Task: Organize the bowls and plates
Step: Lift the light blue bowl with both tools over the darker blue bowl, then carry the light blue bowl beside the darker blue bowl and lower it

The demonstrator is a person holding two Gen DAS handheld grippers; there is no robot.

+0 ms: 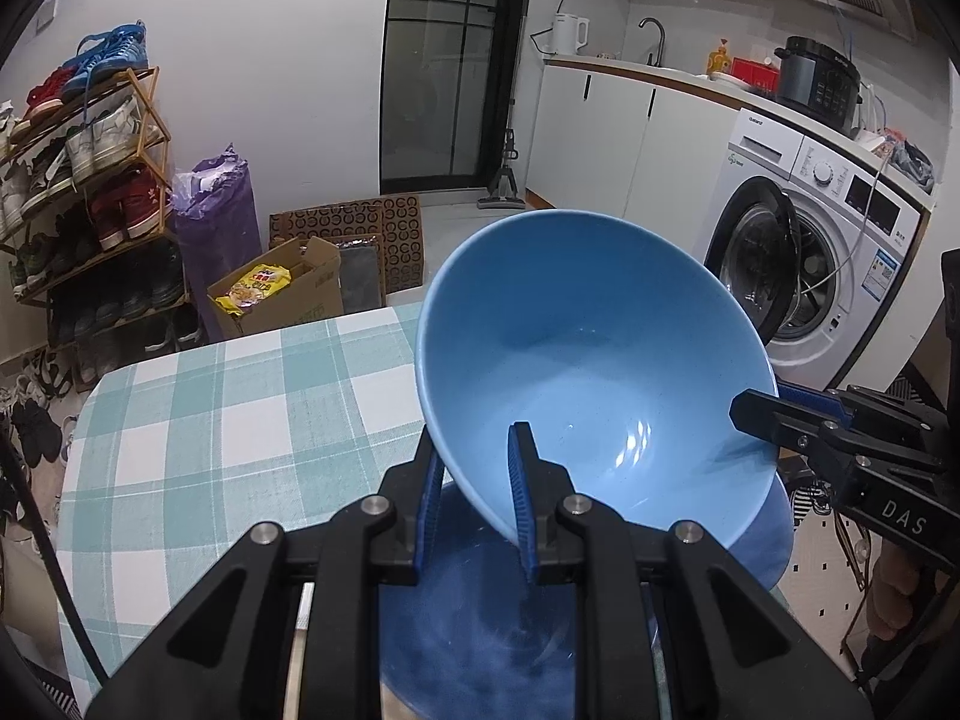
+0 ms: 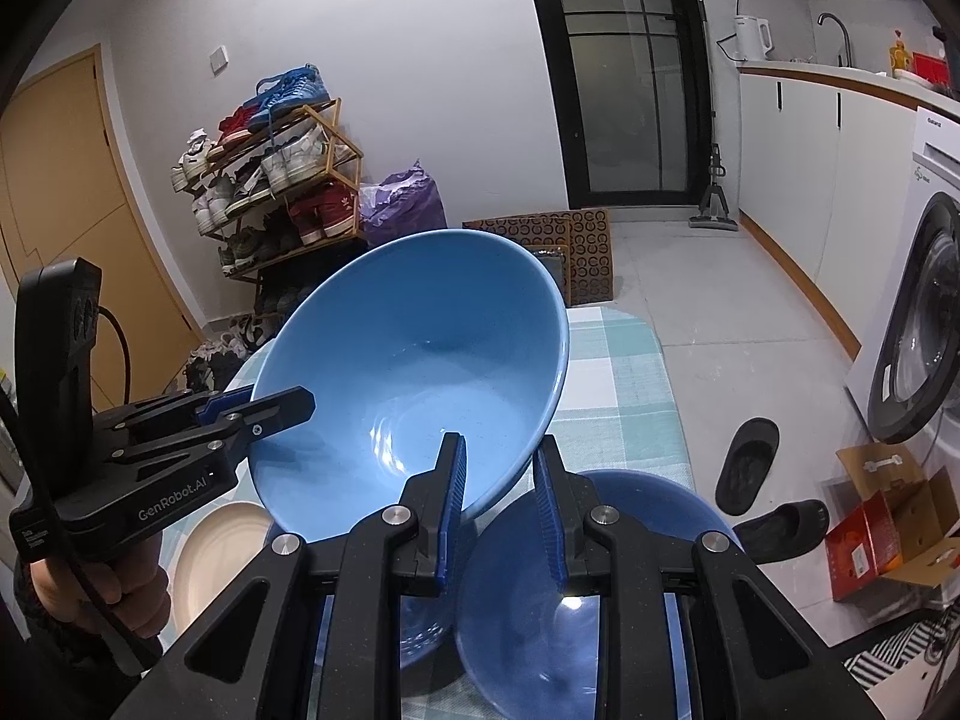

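Light blue bowl (image 1: 594, 372) held tilted in the air above the checked surface (image 1: 228, 420), pinched at its rim from two sides: left gripper (image 1: 474, 498) with jaws closed on the near rim, wall of the bowl between the blue pads; right gripper (image 2: 501, 498) likewise closed on the opposite rim, one pad inside, one outside. Below the lifted bowl, dark blue plates (image 2: 594, 588) lying on the surface, at least two, overlapping; a cream plate (image 2: 219, 546) just beside them toward the left hand. Sorting judged barely under way: bowl off the surface but not yet set anywhere, plates not in one neat pile, no rack or shelf for them visible. Left to do, by this reading: put the bowl down in its place, then gather the plates. Readable writing: "GenRobot.AI" on the side of the left gripper as seen from the right wrist, "DAS" on the side of the right gripper as seen from the left wrist; small lettering on the washing machine (image 1: 822, 240) and on the yellow packet in the cardboard box (image 1: 282, 294) too small to read.
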